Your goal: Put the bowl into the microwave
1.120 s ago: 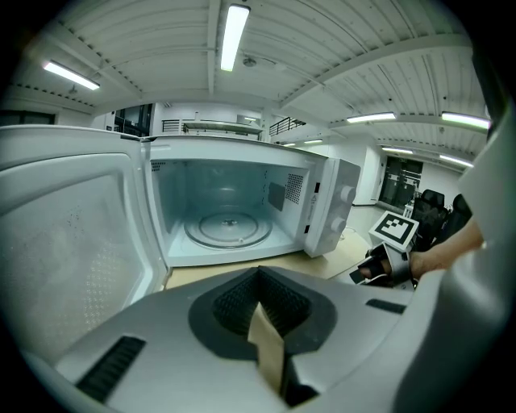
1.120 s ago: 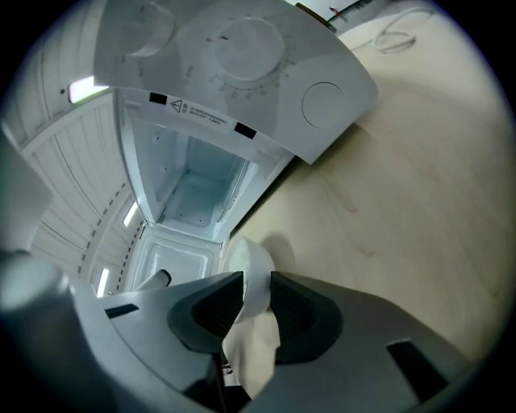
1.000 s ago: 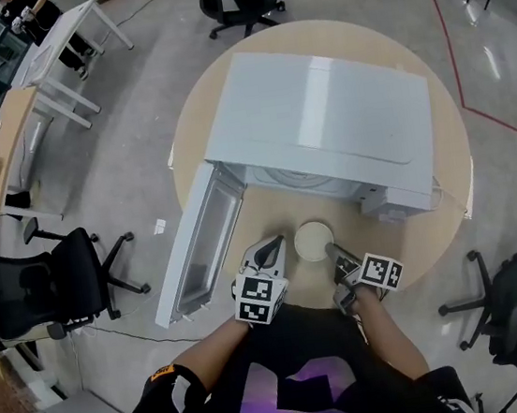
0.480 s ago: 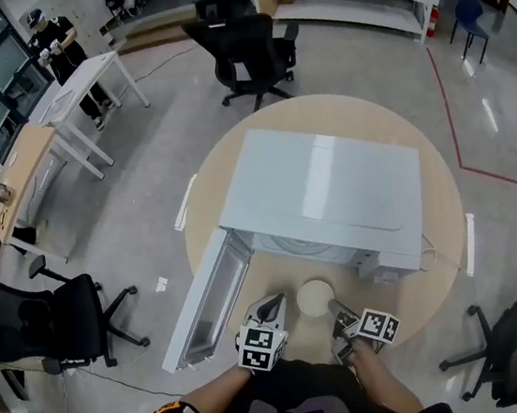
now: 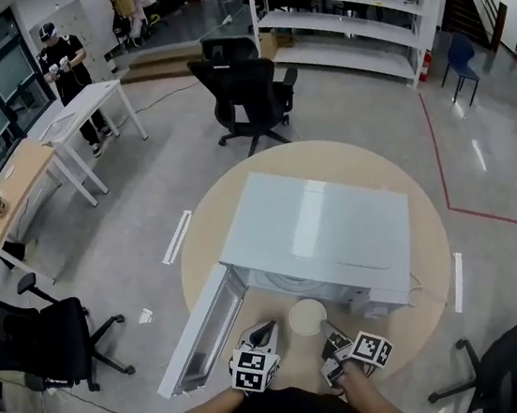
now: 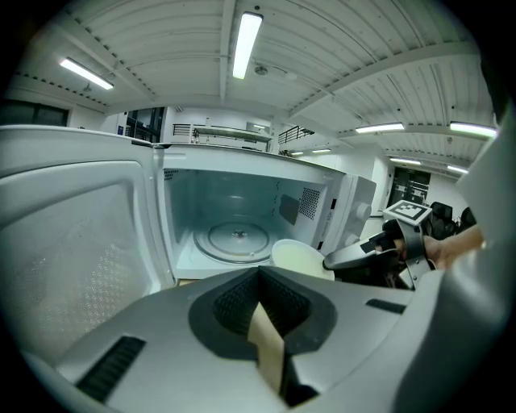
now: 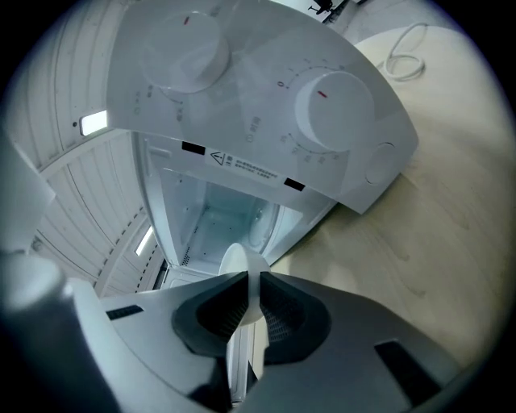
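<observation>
A white microwave (image 5: pixel 322 225) stands on the round wooden table (image 5: pixel 430 254), its door (image 5: pixel 199 327) swung open to the left. The cavity with its glass turntable (image 6: pixel 234 238) shows in the left gripper view. A cream bowl (image 5: pixel 307 317) is just in front of the opening. My right gripper (image 5: pixel 335 337) is shut on the bowl's rim (image 7: pixel 240 262), seen edge-on between its jaws (image 7: pixel 248 278). The left gripper view shows the bowl (image 6: pixel 300 256) tilted, with the right gripper (image 6: pixel 355 256) clamped on it. My left gripper (image 5: pixel 264 330) is left of the bowl, shut (image 6: pixel 260 273) and holding nothing.
The open door juts past the table's left edge. A white cable (image 7: pixel 403 52) lies on the table right of the microwave. Black office chairs (image 5: pixel 247 84) (image 5: pixel 30 339), desks (image 5: pixel 85 106) and shelves (image 5: pixel 346 10) stand around. A person (image 5: pixel 59 57) stands far left.
The head view has risen and now takes in more of the room. Both grippers and the bowl stay in front of the microwave opening, much as before.
</observation>
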Motion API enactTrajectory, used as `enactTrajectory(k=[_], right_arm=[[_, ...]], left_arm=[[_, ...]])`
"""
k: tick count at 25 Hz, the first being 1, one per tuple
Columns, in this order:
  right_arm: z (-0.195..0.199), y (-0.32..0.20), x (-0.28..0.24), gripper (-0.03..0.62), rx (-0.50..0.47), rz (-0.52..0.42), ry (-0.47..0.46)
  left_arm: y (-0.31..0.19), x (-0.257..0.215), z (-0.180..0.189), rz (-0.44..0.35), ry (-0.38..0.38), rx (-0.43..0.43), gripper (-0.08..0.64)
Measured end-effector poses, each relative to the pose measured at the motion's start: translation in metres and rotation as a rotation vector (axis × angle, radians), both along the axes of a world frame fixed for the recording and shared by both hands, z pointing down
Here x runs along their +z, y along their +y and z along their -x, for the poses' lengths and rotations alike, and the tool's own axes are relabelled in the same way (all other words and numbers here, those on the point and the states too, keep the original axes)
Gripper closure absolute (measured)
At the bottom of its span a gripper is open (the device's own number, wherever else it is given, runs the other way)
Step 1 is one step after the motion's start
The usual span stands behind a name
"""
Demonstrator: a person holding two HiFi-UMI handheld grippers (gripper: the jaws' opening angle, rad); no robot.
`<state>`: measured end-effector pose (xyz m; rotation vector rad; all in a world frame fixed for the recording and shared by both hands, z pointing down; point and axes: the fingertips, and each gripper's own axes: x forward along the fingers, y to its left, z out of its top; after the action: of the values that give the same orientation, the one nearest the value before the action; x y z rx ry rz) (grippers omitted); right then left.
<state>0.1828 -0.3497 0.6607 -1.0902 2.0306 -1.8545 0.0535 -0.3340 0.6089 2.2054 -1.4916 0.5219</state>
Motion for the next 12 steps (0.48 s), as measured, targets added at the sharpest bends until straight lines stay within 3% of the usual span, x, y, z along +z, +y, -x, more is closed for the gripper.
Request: enactTrajectory(k=[12], right_arm=[[0.01, -0.031, -0.038, 0.537, 0.075, -0.029, -0.017]], left_arm=[[-0.025, -0.017, 0.008, -0.03, 0.07, -0.031, 0.514]])
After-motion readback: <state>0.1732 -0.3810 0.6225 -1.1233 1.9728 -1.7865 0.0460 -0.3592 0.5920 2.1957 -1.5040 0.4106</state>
